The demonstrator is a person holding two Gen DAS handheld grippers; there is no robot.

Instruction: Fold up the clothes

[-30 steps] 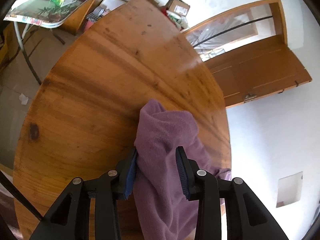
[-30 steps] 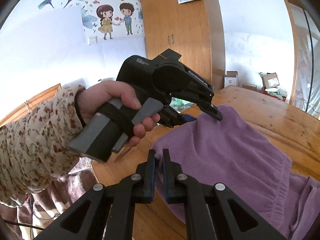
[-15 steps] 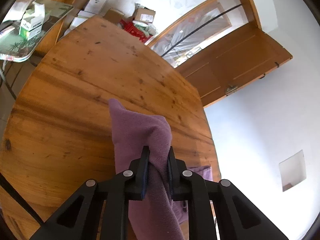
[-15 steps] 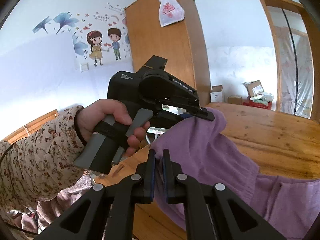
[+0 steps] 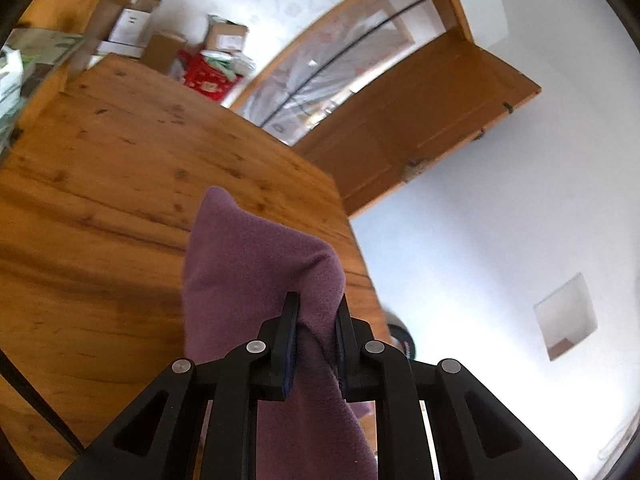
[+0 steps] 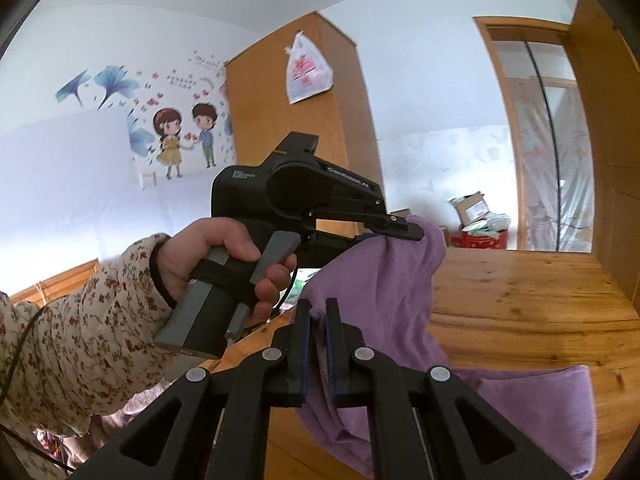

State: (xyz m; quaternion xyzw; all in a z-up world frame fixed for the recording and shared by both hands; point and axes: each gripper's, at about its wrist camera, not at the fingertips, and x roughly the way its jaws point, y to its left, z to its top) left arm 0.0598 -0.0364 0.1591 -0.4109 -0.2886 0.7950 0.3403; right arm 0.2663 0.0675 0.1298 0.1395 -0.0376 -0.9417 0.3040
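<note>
Pinching a bunched corner of the purple garment, the left hand-held gripper has its jaws pressed onto the fleece, which stands up in a peak past the fingertips; the right hand-held gripper is likewise clamped on a thin edge of the same cloth, just beside the left one. From the right wrist view the held part is raised above the counter while the rest trails down and lies spread across the wood toward the right; the person's hand squeezes the left tool's trigger. To my eye this is a lift-and-carry of one edge, and doing it well means keeping both pinches firm, holding the two corners level and apart enough to keep the edge taut, then laying it squarely over the part that rests flat; fleece of this weight will likely sag between the grips. Further out stand a tall wardrobe with a plastic bag hung on it, boxes on the floor and an open door; none of these crowds the counter, whose far side shows bare wood.
</note>
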